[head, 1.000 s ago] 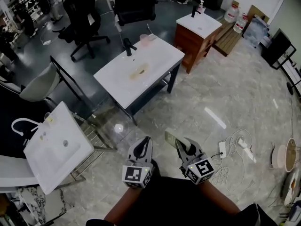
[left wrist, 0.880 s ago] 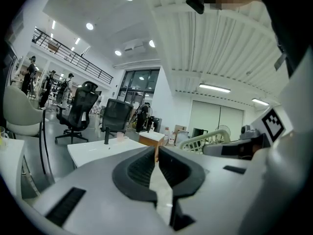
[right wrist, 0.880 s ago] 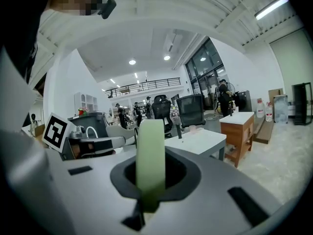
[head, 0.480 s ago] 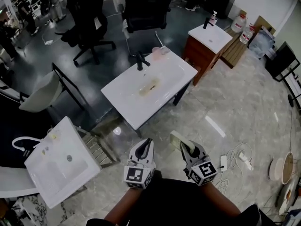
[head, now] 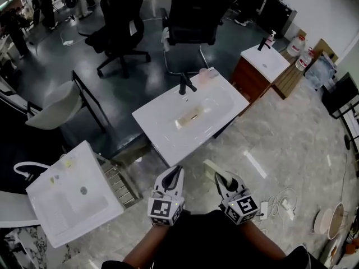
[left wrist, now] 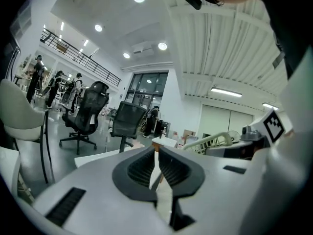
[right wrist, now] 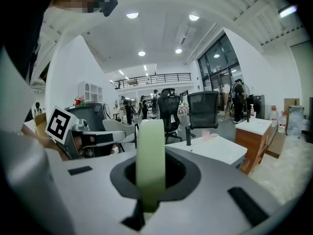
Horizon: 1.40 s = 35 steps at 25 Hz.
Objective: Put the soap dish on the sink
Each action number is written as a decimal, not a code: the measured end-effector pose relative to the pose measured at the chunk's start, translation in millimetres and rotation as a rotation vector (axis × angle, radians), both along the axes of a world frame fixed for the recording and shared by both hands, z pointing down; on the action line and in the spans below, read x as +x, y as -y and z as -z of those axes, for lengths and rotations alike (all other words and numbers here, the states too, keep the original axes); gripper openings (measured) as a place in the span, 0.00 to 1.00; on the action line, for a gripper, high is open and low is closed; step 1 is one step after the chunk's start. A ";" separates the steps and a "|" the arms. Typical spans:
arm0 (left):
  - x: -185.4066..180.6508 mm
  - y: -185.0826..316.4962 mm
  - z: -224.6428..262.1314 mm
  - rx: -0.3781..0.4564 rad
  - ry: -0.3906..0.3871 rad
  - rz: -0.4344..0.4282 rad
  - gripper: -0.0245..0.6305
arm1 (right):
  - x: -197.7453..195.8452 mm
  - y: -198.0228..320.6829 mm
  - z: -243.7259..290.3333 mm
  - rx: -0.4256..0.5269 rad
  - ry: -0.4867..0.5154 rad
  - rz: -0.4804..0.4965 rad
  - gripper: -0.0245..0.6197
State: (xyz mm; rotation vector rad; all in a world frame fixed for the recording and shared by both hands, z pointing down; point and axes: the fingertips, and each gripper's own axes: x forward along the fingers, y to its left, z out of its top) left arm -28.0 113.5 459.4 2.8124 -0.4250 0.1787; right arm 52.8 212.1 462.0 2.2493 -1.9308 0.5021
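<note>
Marble floor [head: 291,133]. White sink [head: 162,125]: black faucet [head: 185,84] at far edge, pink cup [head: 203,73] at far corner, office chair [head: 193,15] behind. Right gripper [head: 222,176] clamped on pale green soap dish [head: 210,166], short of the sink's near edge. Left gripper [head: 175,170] closed, empty.

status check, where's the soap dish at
Left gripper shut, empty. Right gripper shut on soap dish. Sink ahead, dish not on it yet. Only floor between.
</note>
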 end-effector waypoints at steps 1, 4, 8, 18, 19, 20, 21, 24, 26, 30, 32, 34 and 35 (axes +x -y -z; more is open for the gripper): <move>-4.4 3.6 -0.7 -0.002 -0.001 0.010 0.08 | -2.5 3.6 -1.6 -0.003 0.006 0.008 0.05; -15.7 13.9 -7.7 -0.014 0.008 0.044 0.08 | -8.4 17.1 -6.1 -0.002 0.021 0.039 0.05; -26.0 23.1 -20.1 -0.046 0.029 0.099 0.08 | -12.3 34.5 -8.1 0.014 0.042 0.087 0.05; -13.0 82.3 -20.0 -0.036 0.066 0.279 0.08 | 25.7 121.5 -19.9 0.032 0.101 0.233 0.05; -8.6 90.7 -19.1 -0.037 0.068 0.301 0.08 | 33.2 132.8 -18.8 0.034 0.105 0.246 0.05; -3.0 98.1 -18.1 -0.038 0.070 0.320 0.08 | 41.1 142.8 -17.3 0.035 0.108 0.261 0.05; 3.3 104.7 -17.3 -0.038 0.073 0.336 0.08 | 48.9 151.4 -15.8 0.035 0.111 0.276 0.05; 19.8 129.1 -15.2 -0.031 0.083 0.385 0.08 | 70.5 175.4 -14.2 0.038 0.123 0.316 0.05; 30.9 146.7 -12.5 -0.030 0.086 0.417 0.08 | 84.4 192.2 -15.1 0.034 0.135 0.342 0.05; 58.7 172.0 -8.9 -0.028 0.090 0.463 0.08 | 115.1 222.2 -22.4 0.015 0.158 0.389 0.05; 69.1 185.2 -10.3 -0.047 0.085 0.495 0.08 | 129.3 237.3 -27.6 0.004 0.172 0.407 0.05; 76.0 197.4 -11.4 -0.055 0.089 0.526 0.08 | 139.4 251.7 -31.9 -0.003 0.184 0.432 0.05; 78.9 202.5 -12.2 -0.052 0.097 0.538 0.08 | 143.0 258.4 -34.0 -0.005 0.188 0.447 0.05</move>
